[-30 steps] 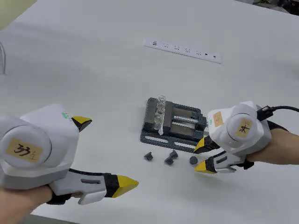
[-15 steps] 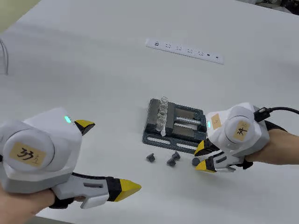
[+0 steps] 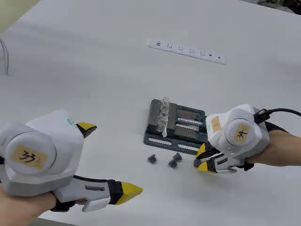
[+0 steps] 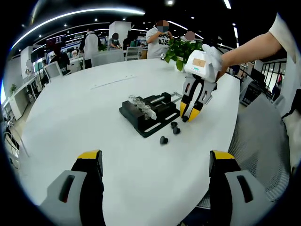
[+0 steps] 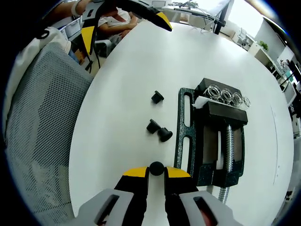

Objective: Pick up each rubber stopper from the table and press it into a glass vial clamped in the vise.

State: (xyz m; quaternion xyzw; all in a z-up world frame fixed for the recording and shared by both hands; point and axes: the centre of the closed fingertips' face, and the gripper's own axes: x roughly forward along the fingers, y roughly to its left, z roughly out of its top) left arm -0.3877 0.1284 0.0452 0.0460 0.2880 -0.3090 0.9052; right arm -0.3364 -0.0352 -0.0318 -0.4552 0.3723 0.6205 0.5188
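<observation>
Left tool [image 3: 109, 159]: low at left over the desk [image 3: 94, 70], jaws wide apart, nothing in them. Next over, three loose stoppers [image 3: 173, 163] lie on the desk just in front of the vise [image 3: 162, 141]. One sits alone at left, the other two close together (touching or not, can't tell). Vise is mid-desk with four glass vials [image 3: 163, 114] clamped upright in a row at its left end; the right gripper view shows their mouths open. Power strip [image 3: 186, 51] lies well behind the vise. Right tool [image 3: 202, 158]: at the vise's front right corner, tips down near the desk, jaws nearly closed, pinching a fourth rubber stopper [image 5: 156, 167] between the yellow tips. Can't tell whether that stopper is off the desk.
</observation>
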